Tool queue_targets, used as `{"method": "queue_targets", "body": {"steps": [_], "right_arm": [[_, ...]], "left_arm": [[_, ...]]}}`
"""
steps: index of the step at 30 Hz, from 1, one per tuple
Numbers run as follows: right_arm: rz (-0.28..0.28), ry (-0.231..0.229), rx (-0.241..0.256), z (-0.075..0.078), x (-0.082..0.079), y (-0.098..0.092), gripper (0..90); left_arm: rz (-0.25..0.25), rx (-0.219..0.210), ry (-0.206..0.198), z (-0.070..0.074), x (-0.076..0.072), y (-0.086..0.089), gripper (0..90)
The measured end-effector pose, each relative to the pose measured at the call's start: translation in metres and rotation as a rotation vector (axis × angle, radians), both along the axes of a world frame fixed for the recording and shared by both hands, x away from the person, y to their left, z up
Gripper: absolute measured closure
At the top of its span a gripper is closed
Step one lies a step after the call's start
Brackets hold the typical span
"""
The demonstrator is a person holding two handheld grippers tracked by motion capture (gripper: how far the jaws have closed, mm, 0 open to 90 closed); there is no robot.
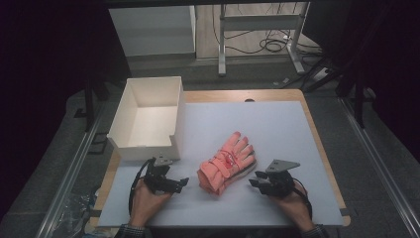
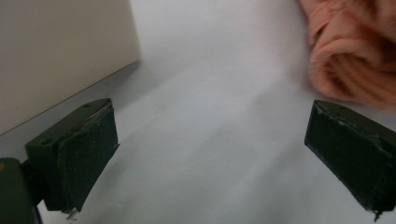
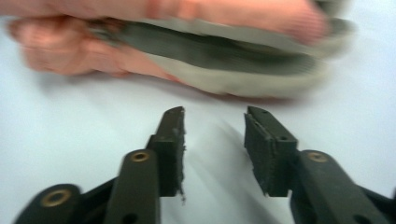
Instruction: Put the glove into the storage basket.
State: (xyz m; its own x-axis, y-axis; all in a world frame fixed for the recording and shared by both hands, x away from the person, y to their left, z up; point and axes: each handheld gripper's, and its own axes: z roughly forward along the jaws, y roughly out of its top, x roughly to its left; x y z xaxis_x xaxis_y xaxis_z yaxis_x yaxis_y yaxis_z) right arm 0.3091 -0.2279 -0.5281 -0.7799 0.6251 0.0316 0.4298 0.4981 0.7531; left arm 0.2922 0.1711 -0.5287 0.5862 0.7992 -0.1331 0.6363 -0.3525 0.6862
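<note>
A wooden table [image 1: 317,134] carries a large white sheet [image 1: 277,129] that covers most of its top. At the sheet's far left corner stands an open white box [image 1: 130,104], one wall of it showing in the left gripper view as a pale cream face [image 2: 60,51] just beside the gripper's left jaw.

Near the front middle of the sheet lies a pair of pink gloves [image 1: 227,161], stacked one on the other, fingers pointing away and to the right, cuffs toward the person. In the right gripper view a grey palm side [image 3: 219,51] shows between the pink layers; in the left gripper view the ribbed cuff [image 2: 350,51] sits at the upper right.

The left gripper [image 1: 183,182], held in the person's left hand [image 1: 146,201], rests low over the sheet just left of the gloves, its jaws spread wide and empty. The right gripper [image 1: 254,179], in the right hand [image 1: 294,203], sits just right of the gloves, jaws parted by a narrower gap, holding nothing, their tips close to the gloves' edge but apart from it.
</note>
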Motion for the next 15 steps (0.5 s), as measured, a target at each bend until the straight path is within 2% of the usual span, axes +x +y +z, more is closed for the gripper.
{"method": "queue_targets", "body": {"steps": [1,2,4,7,11,13,15], "right_arm": [[-0.036,-0.020,-0.007,0.000,0.004,-0.010,49.8],[-0.036,-0.020,-0.007,0.000,0.004,-0.010,49.8],[-0.081,-0.035,-0.012,0.000,0.011,-0.023,43.8],[-0.105,-0.049,-0.024,0.001,0.014,-0.030,40.7],[-0.166,-0.067,-0.030,0.002,0.021,-0.048,32.8],[-0.174,-0.071,-0.033,0.002,0.023,-0.050,31.6],[-0.207,-0.066,-0.033,0.002,0.026,-0.058,28.4]], "left_arm": [[-0.005,0.001,0.005,0.002,0.000,-0.001,2.6],[-0.010,-0.002,0.008,0.005,0.000,-0.002,2.6],[-0.023,-0.015,0.008,0.010,0.000,-0.004,2.4],[-0.040,-0.025,0.005,0.020,0.001,-0.006,2.2],[-0.070,-0.018,0.000,0.035,0.001,-0.011,2.2],[-0.075,-0.018,-0.004,0.039,0.001,-0.013,2.1],[-0.085,-0.022,-0.006,0.045,0.002,-0.016,2.0]]}}
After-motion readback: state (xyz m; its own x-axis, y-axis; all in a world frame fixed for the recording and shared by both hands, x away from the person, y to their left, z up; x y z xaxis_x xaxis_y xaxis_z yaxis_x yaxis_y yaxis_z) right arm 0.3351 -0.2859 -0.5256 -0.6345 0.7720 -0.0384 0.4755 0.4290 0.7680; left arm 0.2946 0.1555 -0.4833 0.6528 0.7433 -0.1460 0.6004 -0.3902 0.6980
